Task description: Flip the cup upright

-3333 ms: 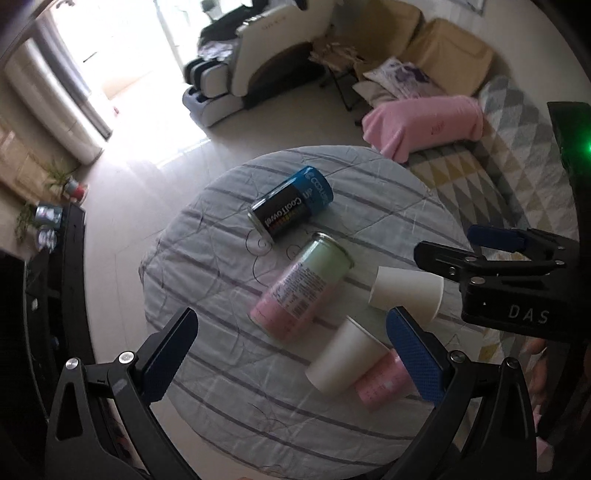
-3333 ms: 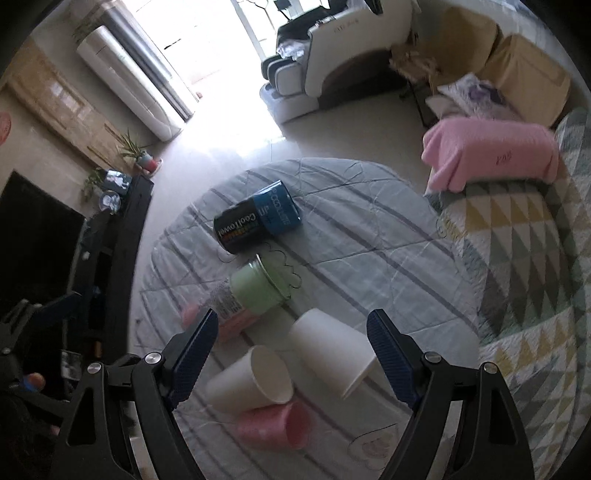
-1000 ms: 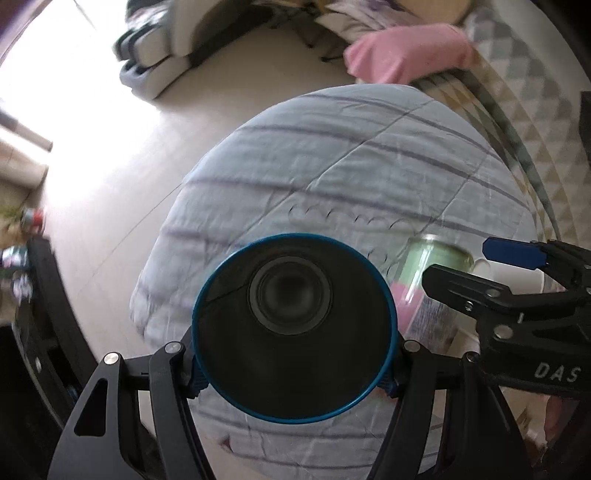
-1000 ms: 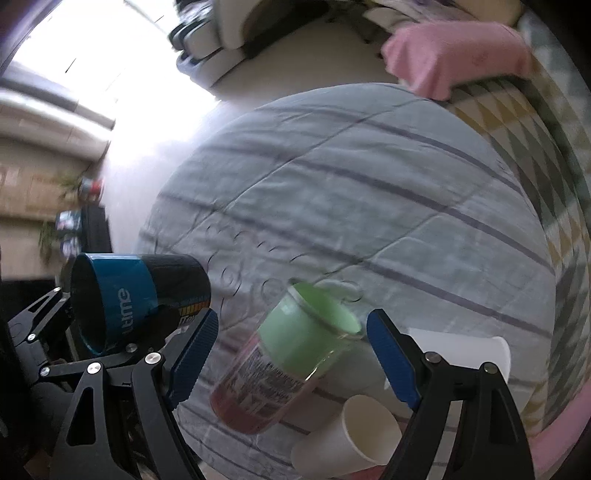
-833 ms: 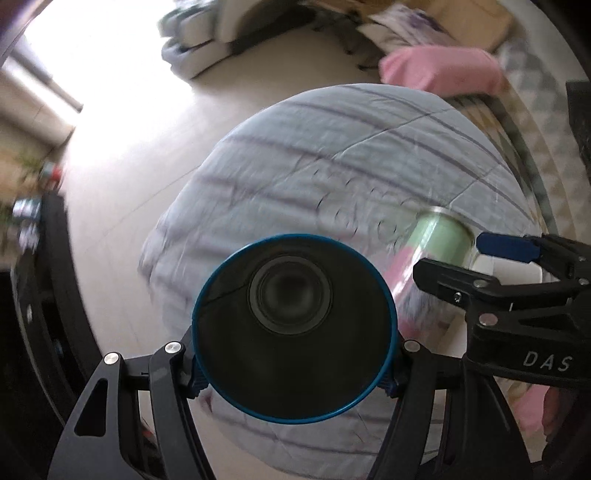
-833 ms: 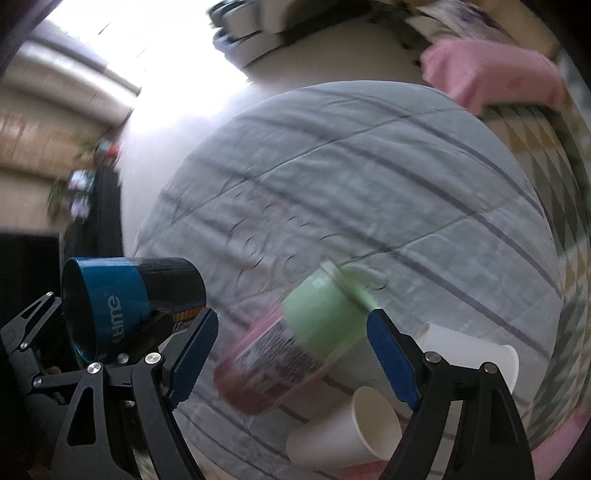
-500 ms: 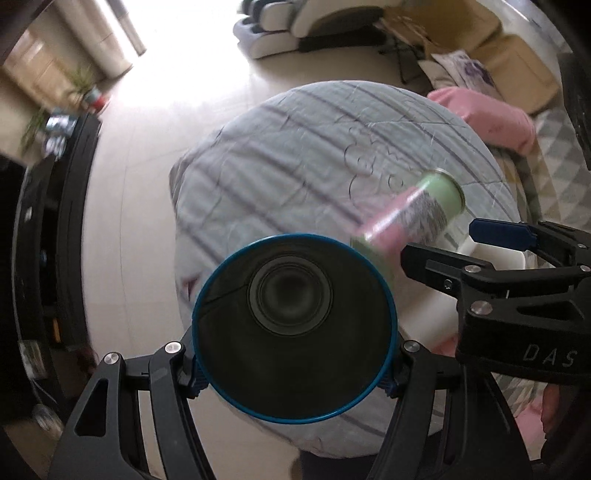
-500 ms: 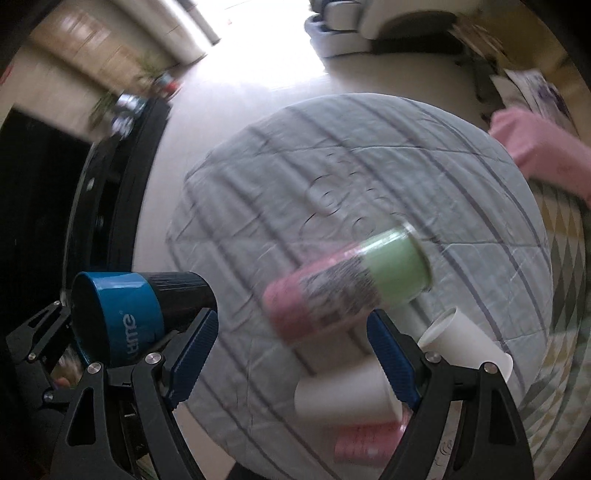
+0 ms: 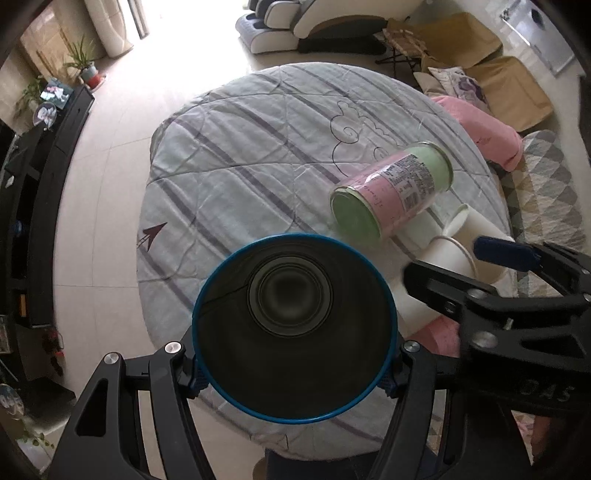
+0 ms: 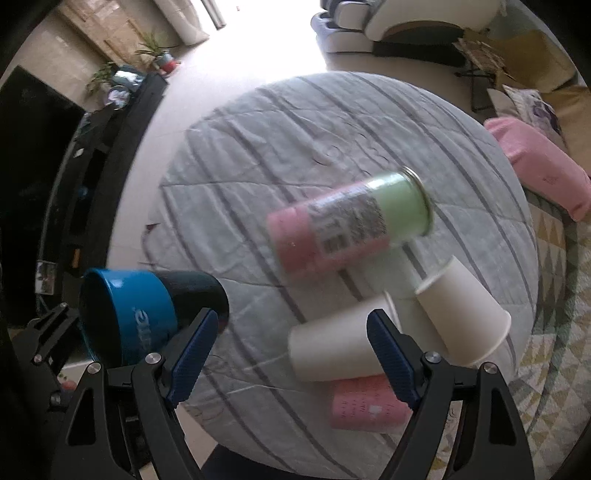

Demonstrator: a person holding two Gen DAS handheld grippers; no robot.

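My left gripper (image 9: pixel 293 363) is shut on a blue and black cup (image 9: pixel 294 328), held above the round table's near edge with its open mouth facing the camera. The same cup (image 10: pixel 147 314) shows at the lower left of the right wrist view. A pink and green can (image 9: pixel 393 192) lies on its side on the striped cloth (image 9: pixel 236 155); it also shows in the right wrist view (image 10: pixel 351 229). My right gripper (image 10: pixel 291 354) is open and empty, above two white paper cups (image 10: pixel 340 347) (image 10: pixel 465 314) and a pink cup (image 10: pixel 365 402), all lying on their sides.
The round table (image 10: pixel 295 122) stands on a tiled floor. A pink cushion (image 10: pixel 543 166) and a patterned rug (image 10: pixel 554 332) lie to the right. A black TV unit (image 9: pixel 40 184) runs along the left. A massage chair (image 9: pixel 303 26) stands beyond the table.
My left gripper took the blue and black cup off the table and lifted it. Both grippers have swung, so the table and the pink and green can shifted in view.
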